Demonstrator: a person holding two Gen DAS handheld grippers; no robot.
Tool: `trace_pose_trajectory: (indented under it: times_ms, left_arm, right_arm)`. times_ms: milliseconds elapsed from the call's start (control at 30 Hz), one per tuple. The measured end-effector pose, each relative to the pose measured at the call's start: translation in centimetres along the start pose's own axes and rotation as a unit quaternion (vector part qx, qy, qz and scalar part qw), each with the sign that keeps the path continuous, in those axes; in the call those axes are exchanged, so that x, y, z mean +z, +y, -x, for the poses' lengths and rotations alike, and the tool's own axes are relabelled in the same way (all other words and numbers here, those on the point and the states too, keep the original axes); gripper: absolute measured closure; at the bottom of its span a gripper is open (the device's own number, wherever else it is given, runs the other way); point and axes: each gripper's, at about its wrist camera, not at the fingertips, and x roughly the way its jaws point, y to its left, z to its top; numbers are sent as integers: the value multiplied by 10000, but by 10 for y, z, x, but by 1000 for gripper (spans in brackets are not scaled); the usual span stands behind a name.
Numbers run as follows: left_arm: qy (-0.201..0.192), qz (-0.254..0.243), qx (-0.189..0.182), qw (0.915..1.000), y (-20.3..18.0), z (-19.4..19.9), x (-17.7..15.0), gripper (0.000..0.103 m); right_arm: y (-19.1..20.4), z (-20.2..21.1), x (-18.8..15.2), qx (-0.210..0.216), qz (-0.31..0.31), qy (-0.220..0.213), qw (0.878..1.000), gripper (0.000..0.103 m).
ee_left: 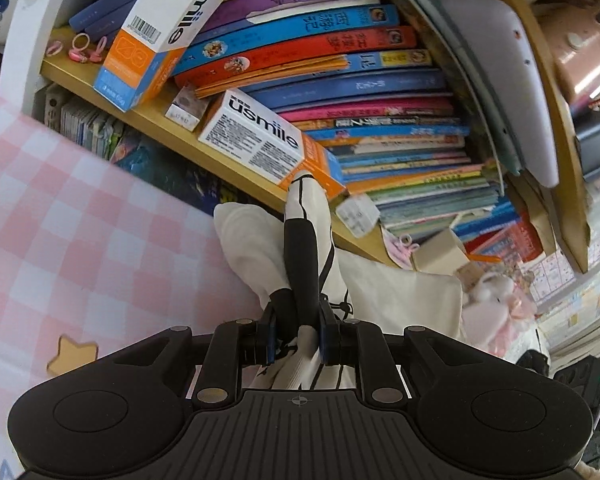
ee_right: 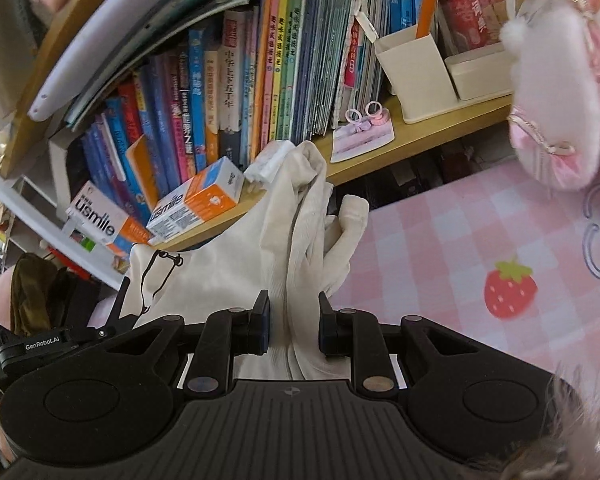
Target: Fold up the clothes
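My left tongs were nearly closed, their black jaws pinching a bunched fold of the soft cream cotton garment with thin black line drawing. A black strip of the same garment rose straight up between the jaws. To their left lay the smooth pink-and-white checked table mat, printed with a tan star. Beyond the cloth ran the pale wooden shelf board, carrying two glossy white-and-orange cardboard toothpaste boxes and a tight row of thin, bright-spined books.

From my right tongs, the garment hung in ribbed, rumpled folds in front of that shelf board, lifted above the mat, with one limp end drooping to the right. My right tongs stood narrowly parted and clamped on a thick vertical gather of it. The mat there showed a red strawberry print. Farther right, a square cream plastic pen holder sat on the shelf, and a fluffy pink-and-white plush toy with satin bows filled the upper right corner.
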Motion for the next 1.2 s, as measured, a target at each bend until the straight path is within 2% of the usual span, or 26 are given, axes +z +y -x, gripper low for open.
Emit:
trace_pose_trajectory:
  times_ms: [167, 400, 533, 667, 700, 733, 767, 833, 900, 967, 1000, 1033, 1100, 1167, 1200]
  left_arm:
    - [-105, -19, -99, 9999, 9, -12, 5, 85]
    - [-102, 186, 87, 9997, 31, -31, -4, 83]
    - [-94, 416, 88, 9991, 39, -32, -4, 76]
    - [-94, 517, 313, 9981, 37, -29, -2, 62]
    - [-69, 477, 484, 9977, 32, -25, -2, 59]
    - [-50, 421, 662, 9969, 28, -22, -1, 52]
    - [-75, 249, 865, 9959, 22, -17, -1, 47]
    - [-212, -189, 1054, 9940, 8, -4, -5, 46]
    - [-297, -488, 1107, 9922, -3, 9, -11, 39]
    - [-400, -789, 1281, 9878, -15, 20, -21, 34]
    - [-483, -967, 1507, 9826, -21, 26, -28, 31]
    - [-565, -1142, 1743, 9764, -27, 31, -35, 25]
    - [-686, -1460, 2284, 9601, -39, 39, -51, 21]
    - [-693, -1767, 2544, 9483, -51, 48, -70, 17]
    - [-677, -1862, 2570, 9459, -54, 53, -79, 16]
  right_arm:
    - [-8, -16, 6, 90, -54, -62, 9999, 84]
    - [-27, -42, 0, 22, -174, 72, 9998, 82]
    - [-41, -43, -1, 269, -486, -7, 9985, 79]
    - [-50, -43, -4, 247, -782, -31, 9966, 68]
    - [-51, -42, -4, 248, -862, -49, 9960, 66]
    - [-51, -39, -3, 194, -891, -63, 9958, 61]
    - [-51, -36, -3, 138, -918, -76, 9957, 59]
    - [-50, -26, 1, -81, -855, -127, 9962, 45]
    - [-46, -14, 2, -289, -699, -188, 9970, 41]
    - [-39, -1, 1, -398, -437, -241, 9980, 37]
    - [-33, 7, -1, -508, -258, -281, 9980, 36]
    - [-27, 14, -4, -606, -80, -320, 9976, 32]
    - [-12, 27, -14, -915, 347, -397, 9944, 28]
    - [1, 40, -27, -1205, 818, -433, 9884, 23]
    - [8, 47, -34, -1380, 1084, -477, 9833, 22]
